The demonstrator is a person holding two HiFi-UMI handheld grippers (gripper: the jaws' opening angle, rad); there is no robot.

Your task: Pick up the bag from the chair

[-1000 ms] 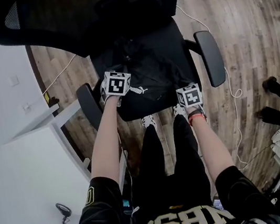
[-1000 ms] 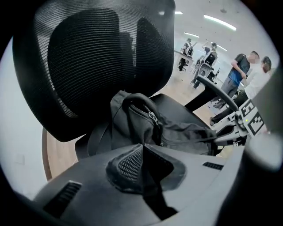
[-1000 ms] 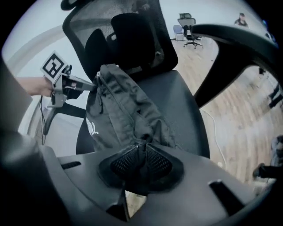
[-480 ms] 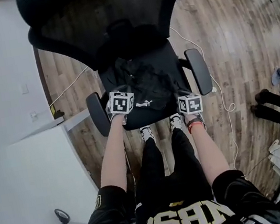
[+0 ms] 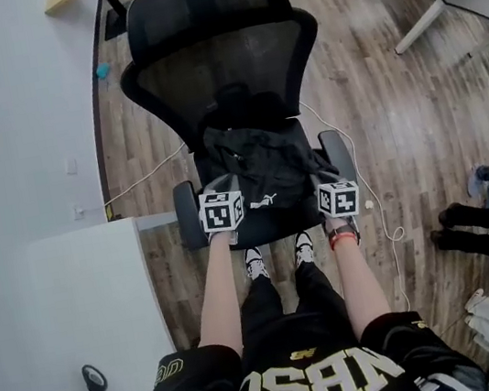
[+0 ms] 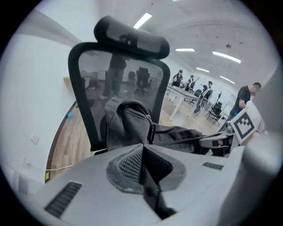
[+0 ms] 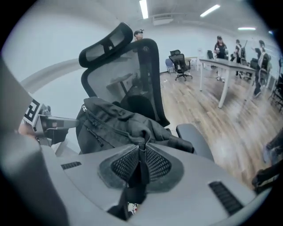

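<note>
We read white block letters, edged in gold, across the chest of the person's black shirt [image 5: 319, 389]. As the head view shows them, they look like NBSC. A small gold mark sits just above them, and gold figures stand on the left sleeve [image 5: 167, 370]. Both are too small for us to read.

On the black bag [image 5: 264, 173] we see a white leaping-cat logo [image 5: 264, 201], with no wording we can make out.

The left marker cube [image 5: 222, 210] and the right marker cube [image 5: 339, 199] carry black-and-white square code patterns, not letters.

In the right gripper view a small red-and-white tag [image 7: 128, 208] shows low on the bag's dark fabric, unreadable.
</note>
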